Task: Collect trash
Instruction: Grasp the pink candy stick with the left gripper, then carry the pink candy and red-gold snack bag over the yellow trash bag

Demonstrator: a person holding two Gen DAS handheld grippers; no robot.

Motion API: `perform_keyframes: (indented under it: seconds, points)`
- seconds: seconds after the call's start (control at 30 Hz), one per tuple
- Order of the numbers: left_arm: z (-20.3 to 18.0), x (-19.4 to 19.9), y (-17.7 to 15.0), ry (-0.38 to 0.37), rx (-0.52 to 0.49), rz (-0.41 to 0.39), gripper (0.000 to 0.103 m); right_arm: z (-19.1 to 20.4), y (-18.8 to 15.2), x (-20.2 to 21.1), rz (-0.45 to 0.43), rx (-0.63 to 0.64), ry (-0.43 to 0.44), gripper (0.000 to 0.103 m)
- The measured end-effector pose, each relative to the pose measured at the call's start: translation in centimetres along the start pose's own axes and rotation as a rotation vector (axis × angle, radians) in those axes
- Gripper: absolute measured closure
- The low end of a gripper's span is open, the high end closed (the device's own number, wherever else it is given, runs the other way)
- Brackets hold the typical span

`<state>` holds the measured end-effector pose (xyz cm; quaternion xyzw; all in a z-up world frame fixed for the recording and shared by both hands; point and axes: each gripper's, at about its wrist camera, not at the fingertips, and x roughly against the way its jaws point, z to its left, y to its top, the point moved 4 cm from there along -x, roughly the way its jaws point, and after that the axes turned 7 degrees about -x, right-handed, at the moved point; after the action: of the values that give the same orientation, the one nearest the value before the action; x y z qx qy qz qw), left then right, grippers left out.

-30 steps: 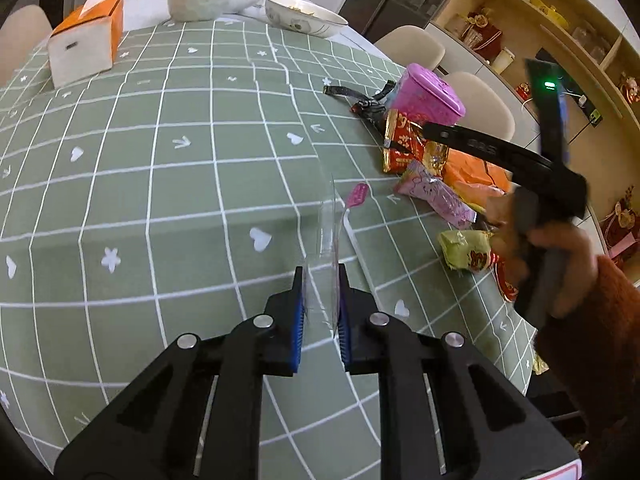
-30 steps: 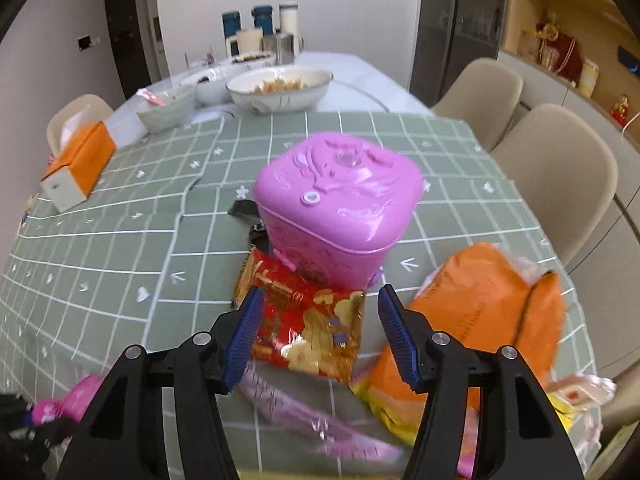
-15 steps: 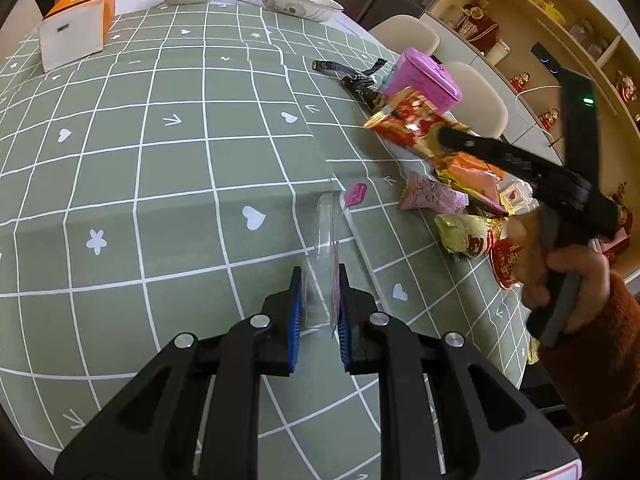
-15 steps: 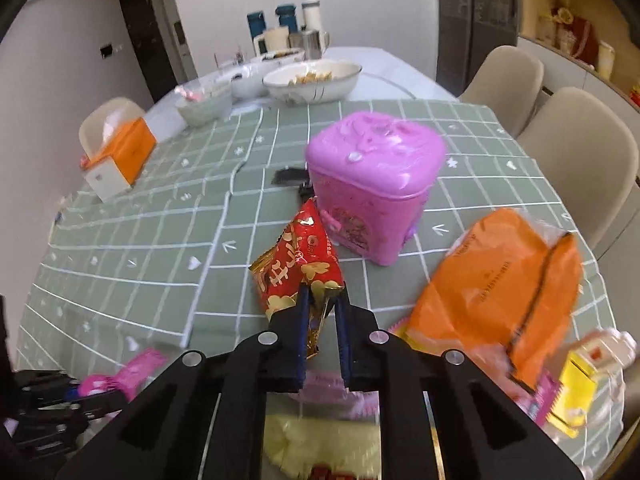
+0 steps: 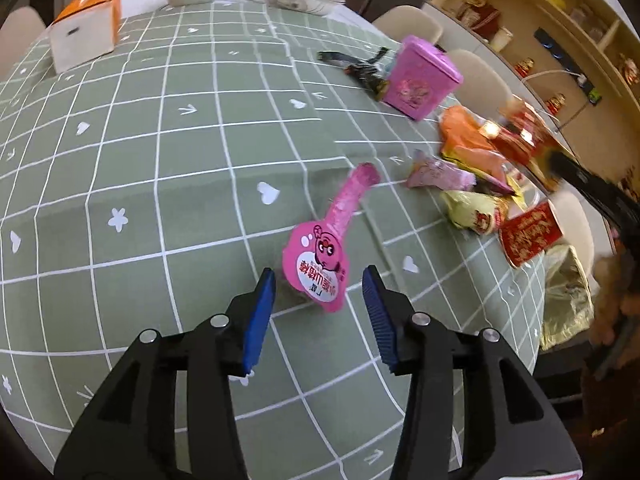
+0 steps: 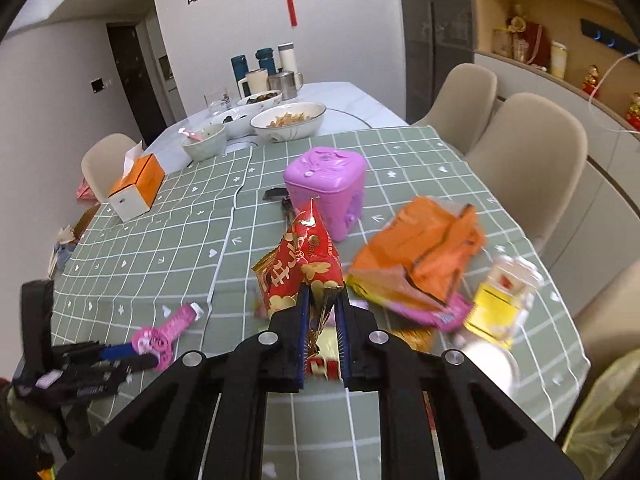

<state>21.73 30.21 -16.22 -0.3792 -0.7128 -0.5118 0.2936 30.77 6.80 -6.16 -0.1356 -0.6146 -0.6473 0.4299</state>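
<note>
One green checked tablecloth (image 5: 168, 152) spreads ahead of both pairs of fingers, and everything else lies on it. Beyond the right gripper's fingers and a little to their right sits the orange bag (image 6: 424, 248); straight beyond them stands the pink lidded bin (image 6: 326, 188), closed. The right gripper (image 6: 322, 322) is clamped, its pads nearly together, on the lower edge of a red and gold snack wrapper (image 6: 304, 264) that stands up above the fingertips, clear of the cloth. The left gripper (image 5: 318, 304) has its jaws opening, and the pink lollipop-shaped wrapper (image 5: 324, 256) lies on the cloth between and just beyond the blue pads (image 5: 258, 312), touched by neither. To the right of those fingers, well apart, lie a yellow wrapper (image 5: 472, 210) and a red packet (image 5: 528, 236).
</note>
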Motion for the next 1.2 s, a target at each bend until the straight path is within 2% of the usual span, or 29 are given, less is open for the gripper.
perform_keyframes:
  seconds: [0.17,0.23,0.3,0.47,0.57,0.7,0.9,1.2]
  points:
    - [0.2,-1.1,0.8,0.047,0.04,-0.01,0.062,-1.2,-1.3,2.3,0.007,0.003,-0.012,0.09]
    - [-0.3,-1.2,0.9,0.057,0.041,-0.003,0.077,-1.8,-1.8,3.5,0.002,0.018,-0.022,0.09]
    - [-1.1,-0.7,1.0,0.067,0.029,-0.014,0.085,-2.5,-2.2,4.7,-0.002,0.023,-0.025,0.09]
    - [-4.5,1.6,1.8,0.059,0.01,-0.082,0.087,-4.8,-2.3,7.4,-0.026,0.014,-0.024,0.09]
    - [-7.4,3.7,3.4,0.062,-0.001,-0.15,0.087,-6.2,-1.7,9.4,-0.058,0.026,-0.019,0.09]
    - [-12.6,6.9,5.9,0.075,-0.069,-0.249,0.087,-7.9,-0.8,11.6,-0.107,0.02,-0.011,0.09]
    - [-20.2,10.3,7.9,0.084,-0.172,-0.35,0.087,-11.5,0.4,15.3,-0.181,-0.002,-0.001,0.09]
    - [-28.6,10.4,7.8,0.016,-0.24,-0.387,0.087,-17.4,0.2,19.5,-0.257,-0.015,-0.009,0.09]
